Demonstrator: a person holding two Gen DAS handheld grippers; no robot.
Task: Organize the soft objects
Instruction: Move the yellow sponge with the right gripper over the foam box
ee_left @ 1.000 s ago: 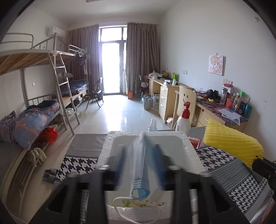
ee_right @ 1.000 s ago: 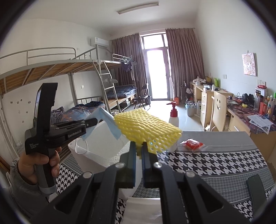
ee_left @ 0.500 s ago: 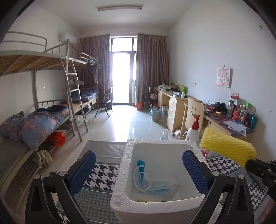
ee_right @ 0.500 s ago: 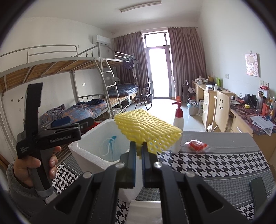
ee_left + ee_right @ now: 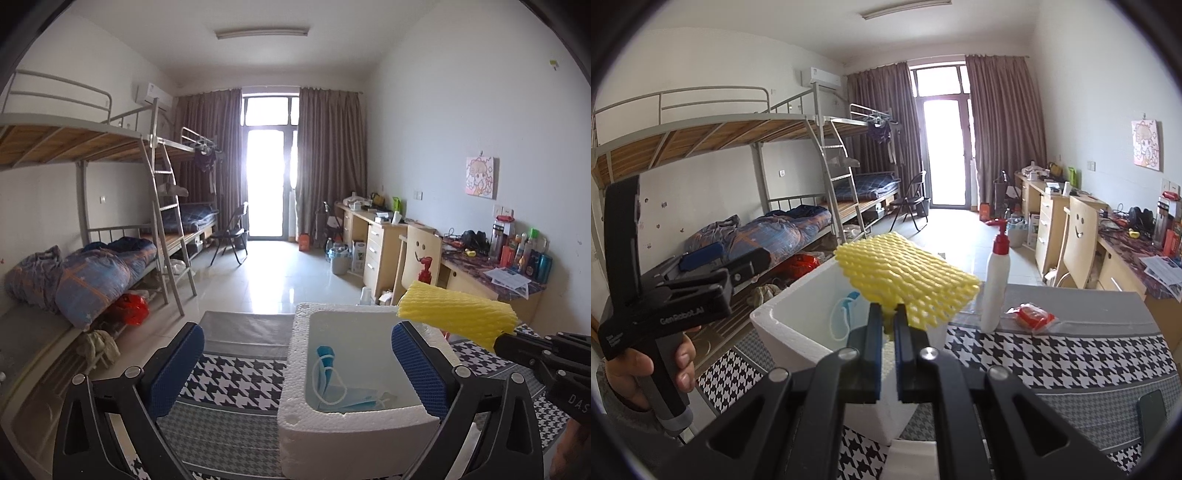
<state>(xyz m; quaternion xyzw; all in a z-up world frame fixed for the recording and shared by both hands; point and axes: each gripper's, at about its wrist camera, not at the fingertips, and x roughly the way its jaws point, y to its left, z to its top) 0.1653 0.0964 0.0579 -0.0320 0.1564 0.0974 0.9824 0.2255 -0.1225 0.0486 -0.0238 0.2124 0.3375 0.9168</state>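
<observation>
While I am holding my left gripper (image 5: 295, 365) spread wide with nothing between its blue pads (image 5: 177, 369), I am keeping it at the near rim of the white foam box (image 5: 295, 347), which is sitting on the houndstooth tablecloth (image 5: 236, 376). Inside the box, a blue face mask (image 5: 347, 395) is lying on the bottom, its ear loops curling toward the left wall. My right gripper (image 5: 890, 321) is clenching the near edge of a yellow foam net sleeve (image 5: 905, 273), which is hanging over the box's right side. Farther right on the cloth, a white pump bottle (image 5: 995, 284) with a red top is standing upright, and a red packet (image 5: 1032, 315) is lying just beyond it.
</observation>
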